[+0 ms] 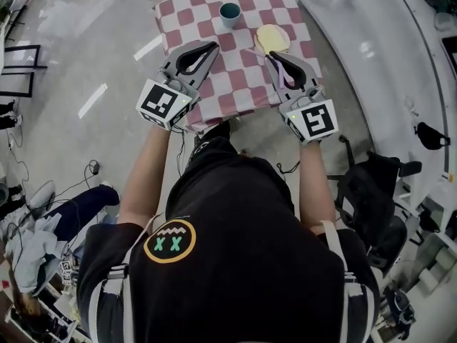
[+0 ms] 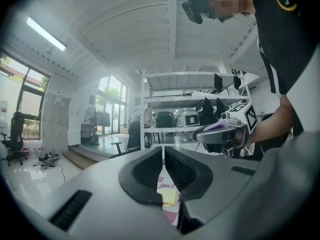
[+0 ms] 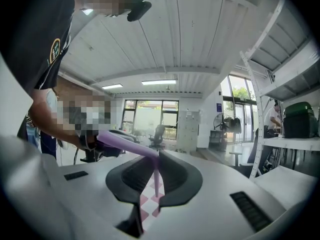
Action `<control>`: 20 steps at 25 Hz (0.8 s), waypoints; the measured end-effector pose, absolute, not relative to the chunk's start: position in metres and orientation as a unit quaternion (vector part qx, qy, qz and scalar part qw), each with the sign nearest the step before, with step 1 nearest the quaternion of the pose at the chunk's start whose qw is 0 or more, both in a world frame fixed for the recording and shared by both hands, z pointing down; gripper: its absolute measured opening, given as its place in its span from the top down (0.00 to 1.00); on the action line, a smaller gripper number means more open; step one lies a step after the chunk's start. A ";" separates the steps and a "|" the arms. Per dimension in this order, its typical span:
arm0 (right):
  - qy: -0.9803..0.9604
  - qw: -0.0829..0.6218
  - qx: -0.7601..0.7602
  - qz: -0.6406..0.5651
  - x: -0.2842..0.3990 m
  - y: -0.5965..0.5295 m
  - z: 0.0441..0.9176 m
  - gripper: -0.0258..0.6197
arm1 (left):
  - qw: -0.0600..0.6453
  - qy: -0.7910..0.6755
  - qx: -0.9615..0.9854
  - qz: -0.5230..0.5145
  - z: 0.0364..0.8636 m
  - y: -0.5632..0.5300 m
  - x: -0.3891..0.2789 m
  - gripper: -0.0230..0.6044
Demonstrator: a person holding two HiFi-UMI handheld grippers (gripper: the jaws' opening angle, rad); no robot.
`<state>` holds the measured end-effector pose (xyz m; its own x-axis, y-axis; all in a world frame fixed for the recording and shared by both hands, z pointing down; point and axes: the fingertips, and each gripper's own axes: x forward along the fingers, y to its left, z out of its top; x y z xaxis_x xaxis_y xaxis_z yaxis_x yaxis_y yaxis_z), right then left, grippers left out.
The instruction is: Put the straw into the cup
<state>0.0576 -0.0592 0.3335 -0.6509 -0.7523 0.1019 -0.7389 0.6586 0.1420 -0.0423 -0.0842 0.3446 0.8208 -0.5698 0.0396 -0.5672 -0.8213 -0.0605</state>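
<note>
Straw [image 3: 156,176]: pale purple and bent at an elbow. It sits between the fingers of the right gripper [image 3: 156,156], with the short leg hanging down and the long leg running off to the left.
Right fingers: closed on the straw at or just beside the bend.
Left fingers: those of the left gripper [image 2: 163,150] are drawn together with only a sliver between them and hold nothing.
Cup [image 1: 230,13]: small and teal, upright at the far edge of the worktop [image 1: 235,84]. It stands well apart from both grippers, and the straw is not in it.
Yellow disc [image 1: 273,38]: lies flat on the checked cloth to the right of the cup, just beyond the right gripper.
Handling: the straw is probably very light, thin-walled and springy. It would flatten under a hard pinch and might swivel in a loose one.
Where to hold: a hold close to the elbow seems sound, since it leaves a free leg to aim at the cup's mouth.
Cup risk: it looks light enough to tip if it is knocked.
Writing: no brand or word can be read. The gripper cubes carry black-and-white square markers. The person's shirt bears a round emblem [image 1: 170,241] with two crosses.
</note>
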 end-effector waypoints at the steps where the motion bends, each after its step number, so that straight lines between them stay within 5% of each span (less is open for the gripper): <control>1: -0.907 0.078 0.411 -0.043 0.056 -0.066 0.334 0.88 | 0.021 0.297 -0.954 -0.028 0.346 -0.091 -0.044 0.91; 20: -0.903 0.103 0.416 -0.032 0.027 -0.157 0.348 0.88 | 0.007 0.263 -0.964 -0.031 0.364 -0.175 -0.051 0.91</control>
